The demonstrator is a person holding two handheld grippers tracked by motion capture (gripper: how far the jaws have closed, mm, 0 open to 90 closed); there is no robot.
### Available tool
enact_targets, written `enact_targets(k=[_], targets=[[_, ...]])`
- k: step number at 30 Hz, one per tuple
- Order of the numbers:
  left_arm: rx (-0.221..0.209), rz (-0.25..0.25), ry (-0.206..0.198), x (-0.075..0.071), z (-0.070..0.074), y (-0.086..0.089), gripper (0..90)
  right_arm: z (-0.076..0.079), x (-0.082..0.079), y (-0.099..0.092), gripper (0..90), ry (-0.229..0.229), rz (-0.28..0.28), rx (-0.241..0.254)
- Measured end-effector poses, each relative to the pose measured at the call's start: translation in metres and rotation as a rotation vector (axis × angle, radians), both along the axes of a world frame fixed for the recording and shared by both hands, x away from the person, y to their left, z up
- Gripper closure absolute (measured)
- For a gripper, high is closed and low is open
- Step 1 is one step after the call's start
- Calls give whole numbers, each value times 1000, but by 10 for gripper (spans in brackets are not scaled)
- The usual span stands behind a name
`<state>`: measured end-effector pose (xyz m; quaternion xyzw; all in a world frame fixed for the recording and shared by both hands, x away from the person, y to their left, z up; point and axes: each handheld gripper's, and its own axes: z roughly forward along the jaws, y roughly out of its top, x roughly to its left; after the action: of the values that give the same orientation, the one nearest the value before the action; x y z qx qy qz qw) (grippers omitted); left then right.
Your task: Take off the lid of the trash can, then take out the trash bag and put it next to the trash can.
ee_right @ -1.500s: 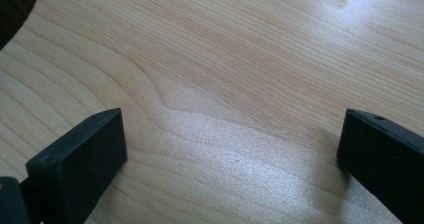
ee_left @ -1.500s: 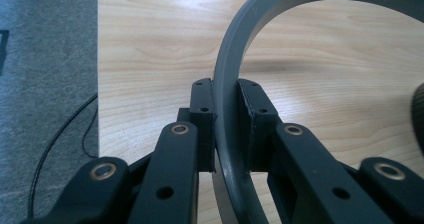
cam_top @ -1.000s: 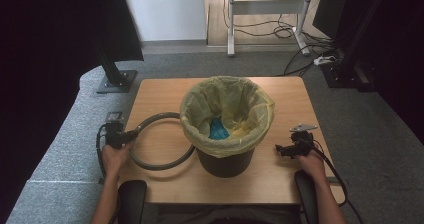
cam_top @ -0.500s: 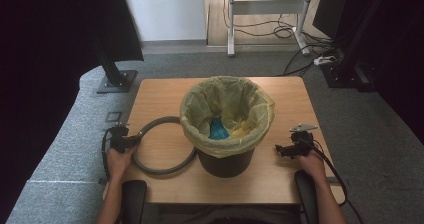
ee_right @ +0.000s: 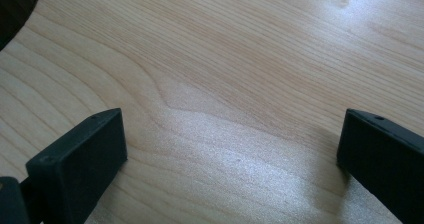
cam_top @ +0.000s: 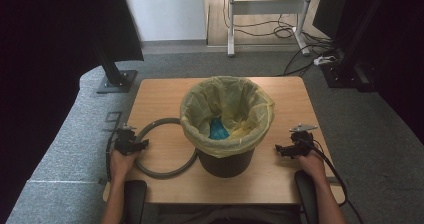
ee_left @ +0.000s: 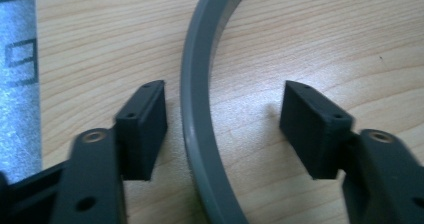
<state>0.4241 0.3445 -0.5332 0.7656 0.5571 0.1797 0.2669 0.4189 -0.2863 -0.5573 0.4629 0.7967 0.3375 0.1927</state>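
You have the left gripper (cam_top: 131, 145) down at the near-left part of the wooden table (cam_top: 160, 91), and its jaws have just been opening: in the left gripper view they stand apart with the grey ring (ee_left: 196, 129) lying between them, the left pad just beside the ring's outer edge and the right pad well clear of its inner edge, neither one pressing on it. The ring lies flat on the tabletop (ee_left: 310, 39); from the high view you can see the grey ring (cam_top: 165, 171) as a full hoop just left of the black bin (cam_top: 225, 163), its far-right arc passing behind the bin's overhanging liner.

No brand, label or writing can be read on any of these things; the small marks on the grey floor mat (cam_top: 75, 149) left of the table are too small to make out.

The bin stands at the middle of the table with a yellow bag (cam_top: 227, 106) folded over its rim, and something blue (cam_top: 218, 129) lies inside it. The bin sits between your two hands and blocks the straight way from the ring to the right side.

Your right gripper (cam_top: 290, 148) rests near the table's right edge, jaws wide apart over bare wood (ee_right: 225, 84), nothing between them. Beyond the table stand a dark stand base (cam_top: 116, 80), a white desk frame (cam_top: 270, 6) and loose cables (cam_top: 280, 31) on the floor
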Motion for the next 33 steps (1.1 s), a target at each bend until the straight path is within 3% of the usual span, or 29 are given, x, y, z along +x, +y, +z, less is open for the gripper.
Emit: enact_targets(k=[4,11,25,33], targets=[[1,0,-11,-2,-2,1,268,0,0,0,0,0,2,0],[4,-9,-7,-1,-9,0,0,0,0,0,0,0,5,0],[-12,-36,-48,-2,-13,4,0,0,0,1,0,0,8,1],[-6,-46,-23,-2,-10,6,4,0,-1,1,0,0,14,0]])
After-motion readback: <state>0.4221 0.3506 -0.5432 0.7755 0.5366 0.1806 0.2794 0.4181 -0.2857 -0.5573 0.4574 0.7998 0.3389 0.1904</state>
